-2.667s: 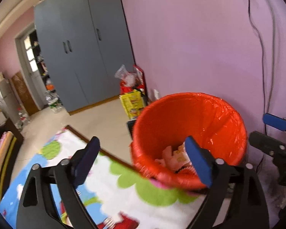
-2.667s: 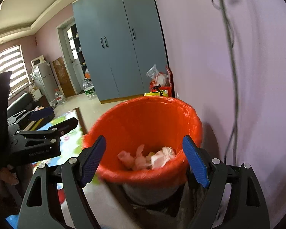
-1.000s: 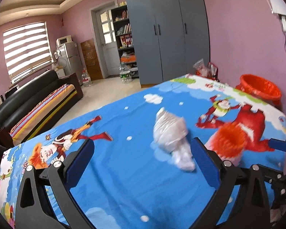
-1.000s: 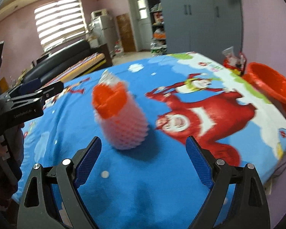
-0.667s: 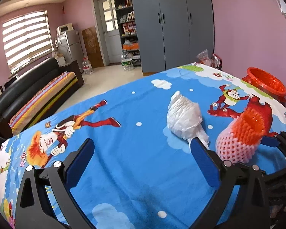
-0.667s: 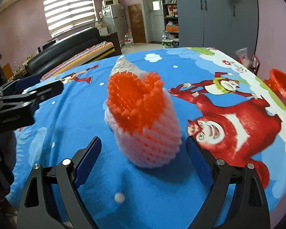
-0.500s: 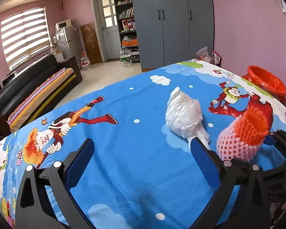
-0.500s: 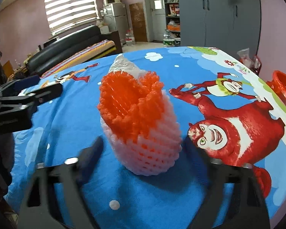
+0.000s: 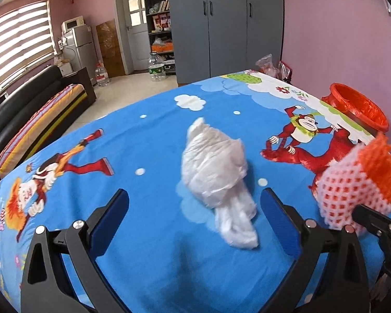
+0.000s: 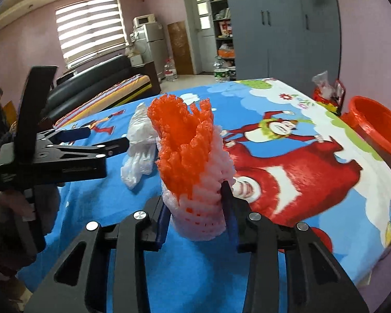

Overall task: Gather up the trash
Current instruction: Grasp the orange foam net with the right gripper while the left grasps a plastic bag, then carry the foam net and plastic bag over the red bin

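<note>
A: In the left wrist view, our left gripper (image 9: 194,217) stands wide open, its blue pads either side of the crumpled white plastic bag (image 9: 216,174) on the blue cartoon sheet (image 9: 148,140). The bag is thin, creased film, limp at its tail. We judge this step an approach; the next move calls for closing low on the bunched body, not the loose tail.

B: In the right wrist view, our right gripper (image 10: 195,210) is clamped on the base of the foam fruit net (image 10: 193,161), an upright orange-and-white mesh sleeve, soft and springy. The red-lined trash bin (image 10: 378,127) sits beyond the bed's far right edge. We judge the next move a carry to it, without crushing the mesh.
</note>
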`<state>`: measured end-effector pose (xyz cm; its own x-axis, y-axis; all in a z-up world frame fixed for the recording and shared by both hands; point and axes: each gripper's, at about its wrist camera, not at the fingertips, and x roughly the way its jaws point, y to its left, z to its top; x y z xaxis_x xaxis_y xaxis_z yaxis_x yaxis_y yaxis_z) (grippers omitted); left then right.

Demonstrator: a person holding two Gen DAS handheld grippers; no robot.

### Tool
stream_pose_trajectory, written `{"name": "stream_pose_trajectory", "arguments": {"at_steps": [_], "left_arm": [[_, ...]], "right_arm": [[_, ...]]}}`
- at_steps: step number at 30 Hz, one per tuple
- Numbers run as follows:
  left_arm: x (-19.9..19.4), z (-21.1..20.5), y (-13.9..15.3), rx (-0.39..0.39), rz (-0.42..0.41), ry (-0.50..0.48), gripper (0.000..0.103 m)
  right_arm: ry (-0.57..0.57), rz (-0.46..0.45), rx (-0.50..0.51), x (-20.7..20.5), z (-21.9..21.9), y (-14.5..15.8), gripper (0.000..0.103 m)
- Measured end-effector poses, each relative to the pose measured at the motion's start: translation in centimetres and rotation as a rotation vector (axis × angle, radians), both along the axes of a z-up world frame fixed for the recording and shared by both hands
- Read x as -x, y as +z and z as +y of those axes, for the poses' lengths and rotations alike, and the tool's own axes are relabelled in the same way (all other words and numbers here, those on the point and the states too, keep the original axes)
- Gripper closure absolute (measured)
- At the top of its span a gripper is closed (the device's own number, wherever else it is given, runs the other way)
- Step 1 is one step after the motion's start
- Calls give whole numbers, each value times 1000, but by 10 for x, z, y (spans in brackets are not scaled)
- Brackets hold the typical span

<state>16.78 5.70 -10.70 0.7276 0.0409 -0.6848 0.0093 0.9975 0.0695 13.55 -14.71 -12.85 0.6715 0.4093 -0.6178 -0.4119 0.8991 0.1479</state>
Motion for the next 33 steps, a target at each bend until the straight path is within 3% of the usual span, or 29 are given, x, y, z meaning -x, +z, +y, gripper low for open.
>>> {"name": "stream_pose_trajectory", "arguments": {"at_steps": [12, 15, 18, 21, 33], "left_arm": [[-57, -10, -18, 41, 54, 89, 6], [-68, -15, -21, 25, 55, 92, 21], [-70, -21, -25, 27, 75, 47, 53], [-56, -26, -20, 57, 36, -4, 63], [7, -52, -4, 61, -38, -63, 65]], "right_arm": [[-42, 12, -35, 7, -17, 0, 67], [-44, 5, -37, 9, -18, 2, 67], [-56, 0, -41, 8, -22, 3, 67], [-74, -2, -48, 9, -27, 4, 67], [-126, -22, -61, 15, -40, 9, 67]]}}
